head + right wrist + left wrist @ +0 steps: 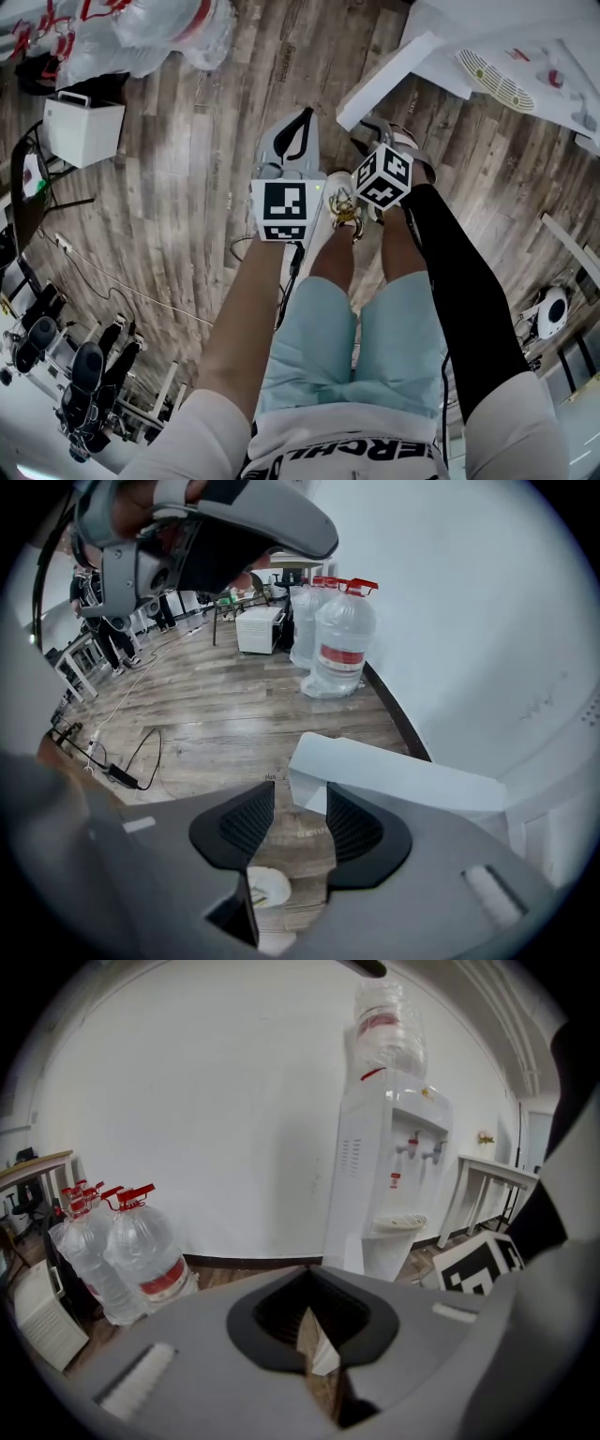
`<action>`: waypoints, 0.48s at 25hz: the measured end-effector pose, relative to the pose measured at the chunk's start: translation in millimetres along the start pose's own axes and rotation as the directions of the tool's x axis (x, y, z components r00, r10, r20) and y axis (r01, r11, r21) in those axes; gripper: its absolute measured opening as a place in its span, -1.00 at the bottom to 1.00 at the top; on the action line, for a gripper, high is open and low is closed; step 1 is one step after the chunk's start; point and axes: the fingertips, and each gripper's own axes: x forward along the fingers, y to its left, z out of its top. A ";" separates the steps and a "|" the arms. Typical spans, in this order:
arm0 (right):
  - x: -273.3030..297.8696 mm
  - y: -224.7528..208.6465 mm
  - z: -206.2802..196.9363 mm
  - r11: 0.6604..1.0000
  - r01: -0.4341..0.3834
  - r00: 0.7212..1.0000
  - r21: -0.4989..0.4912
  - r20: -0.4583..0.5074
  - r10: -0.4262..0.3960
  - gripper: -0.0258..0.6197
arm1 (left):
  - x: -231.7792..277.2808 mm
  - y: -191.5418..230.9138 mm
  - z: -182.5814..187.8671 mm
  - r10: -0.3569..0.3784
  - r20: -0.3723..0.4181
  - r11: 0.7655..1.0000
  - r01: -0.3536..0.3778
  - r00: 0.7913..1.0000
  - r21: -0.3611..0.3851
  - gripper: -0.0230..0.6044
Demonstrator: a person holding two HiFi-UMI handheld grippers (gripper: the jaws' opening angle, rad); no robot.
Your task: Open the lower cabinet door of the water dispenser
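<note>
The grey-brown wooden plank floor [187, 169] and a plain white wall [206, 1101] take up most of what shows. Against the wall stands the tall white water dispenser [380, 1176], with a clear bottle upside down on top and two taps over a drip tray. Its flat white lower cabinet door [403, 785] appears to stand swung out from the body already, low down near the floor. From the head view it juts out as a white slab towards the person's feet. A cluster of clear plastic water bottles with red caps [141, 1251] sits on the floor by the wall, well apart from the dispenser.

The right gripper [300, 803] is the nearer one. Its jaws are spread with only floor between them. The door's free corner lies just ahead of the tips and slightly to their right, and its top edge runs crosswise to the jaws. The left gripper [309, 1312] hangs farther back, facing the dispenser's front. Its jaws are pressed together on nothing.

Any further swing would likely fall to the right gripper, pinching or pushing that free edge.
</note>
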 end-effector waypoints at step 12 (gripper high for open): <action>13.5 -28.2 31.8 0.994 -0.032 0.999 -0.102 -0.020 0.030 -0.40 | 7.6 37.5 13.6 0.073 0.010 0.995 -0.072 0.997 -0.074 -0.75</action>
